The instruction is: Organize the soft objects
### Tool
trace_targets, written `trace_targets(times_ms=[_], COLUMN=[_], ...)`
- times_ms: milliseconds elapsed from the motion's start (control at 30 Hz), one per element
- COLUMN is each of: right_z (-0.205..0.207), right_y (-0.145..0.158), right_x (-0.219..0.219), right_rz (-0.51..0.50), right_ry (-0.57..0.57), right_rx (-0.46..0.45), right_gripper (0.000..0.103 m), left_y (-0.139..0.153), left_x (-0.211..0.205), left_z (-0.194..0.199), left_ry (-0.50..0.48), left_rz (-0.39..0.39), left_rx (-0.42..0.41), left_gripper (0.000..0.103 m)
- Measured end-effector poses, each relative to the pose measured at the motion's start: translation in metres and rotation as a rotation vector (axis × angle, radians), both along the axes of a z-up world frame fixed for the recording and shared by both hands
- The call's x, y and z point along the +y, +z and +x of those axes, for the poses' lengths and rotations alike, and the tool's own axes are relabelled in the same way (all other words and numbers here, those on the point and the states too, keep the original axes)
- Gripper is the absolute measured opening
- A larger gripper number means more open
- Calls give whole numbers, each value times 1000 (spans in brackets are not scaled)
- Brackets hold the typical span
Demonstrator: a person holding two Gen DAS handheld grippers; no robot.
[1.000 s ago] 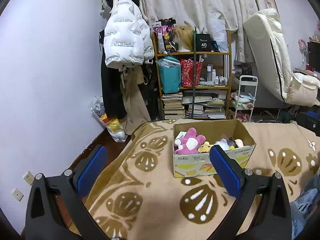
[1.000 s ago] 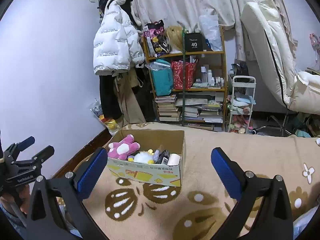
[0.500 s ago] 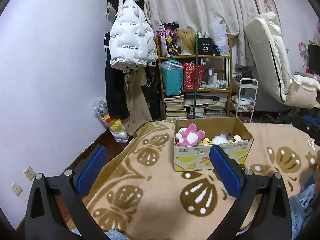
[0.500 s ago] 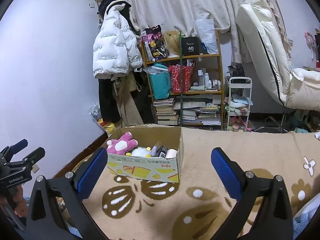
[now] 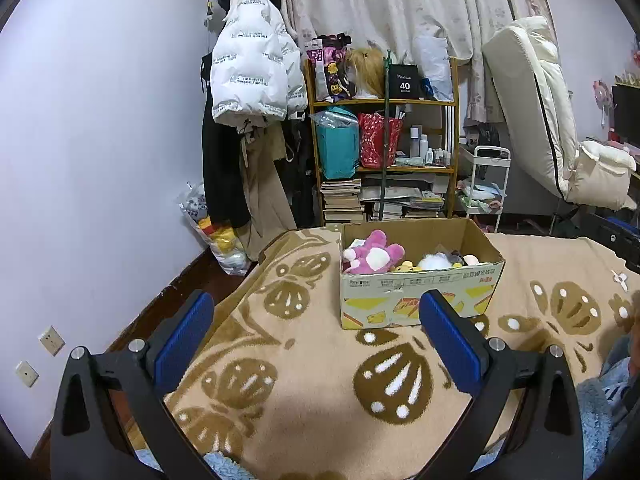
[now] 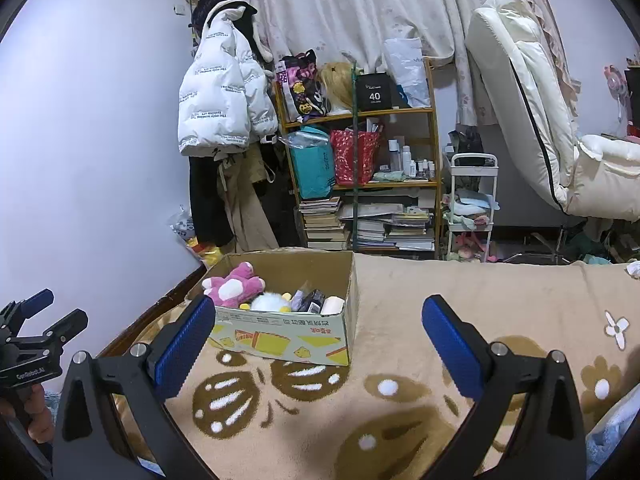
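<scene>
A cardboard box (image 5: 420, 294) stands on the tan butterfly blanket (image 5: 304, 368). It holds a pink plush (image 5: 372, 257), a white-and-yellow plush (image 5: 434, 261) and other small items. The box (image 6: 280, 334), the pink plush (image 6: 234, 289) and the white plush (image 6: 270, 302) also show in the right wrist view. My left gripper (image 5: 318, 336) is open and empty, short of the box. My right gripper (image 6: 318, 338) is open and empty, to the right of the box. The left gripper also shows at the left edge of the right wrist view (image 6: 34, 332).
A wooden shelf (image 5: 384, 160) with bags and books stands beyond the bed. A white puffer jacket (image 5: 252, 76) hangs on the wall. A white cart (image 6: 472, 208) and a cream chair (image 6: 532, 120) are to the right. The bed edge drops off at left.
Both grippers have drawn back and tilted up a little, so the box sits slightly farther and lower in view. Both stay open and empty.
</scene>
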State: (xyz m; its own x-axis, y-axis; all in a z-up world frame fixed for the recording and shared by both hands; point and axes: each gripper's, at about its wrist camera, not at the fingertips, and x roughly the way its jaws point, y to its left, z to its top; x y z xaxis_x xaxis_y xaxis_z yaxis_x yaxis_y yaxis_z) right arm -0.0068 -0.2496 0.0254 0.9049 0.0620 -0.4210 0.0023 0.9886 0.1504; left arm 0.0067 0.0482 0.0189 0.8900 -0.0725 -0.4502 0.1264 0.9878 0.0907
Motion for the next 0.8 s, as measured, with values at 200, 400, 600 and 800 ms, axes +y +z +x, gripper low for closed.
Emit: trace_targets(times_ms=[200, 400, 600, 800], right_z=[1, 0, 0, 2], right_y=[0, 0, 0, -1], right_x=[2, 1, 0, -1], right_rz=[1, 2, 2, 9], right_ry=[-2, -3, -2, -5], right_rx=[-2, 1, -1, 4], right_gripper=[103, 103, 103, 103], left_y=[-5, -6, -6, -6], left_x=[-2, -5, -6, -5], left_z=[3, 2, 2, 1], left_ry=[1, -13, -6, -8], left_rz=[12, 28, 37, 35], left_rx=[17, 18, 13, 13], left_gripper=[101, 101, 101, 101])
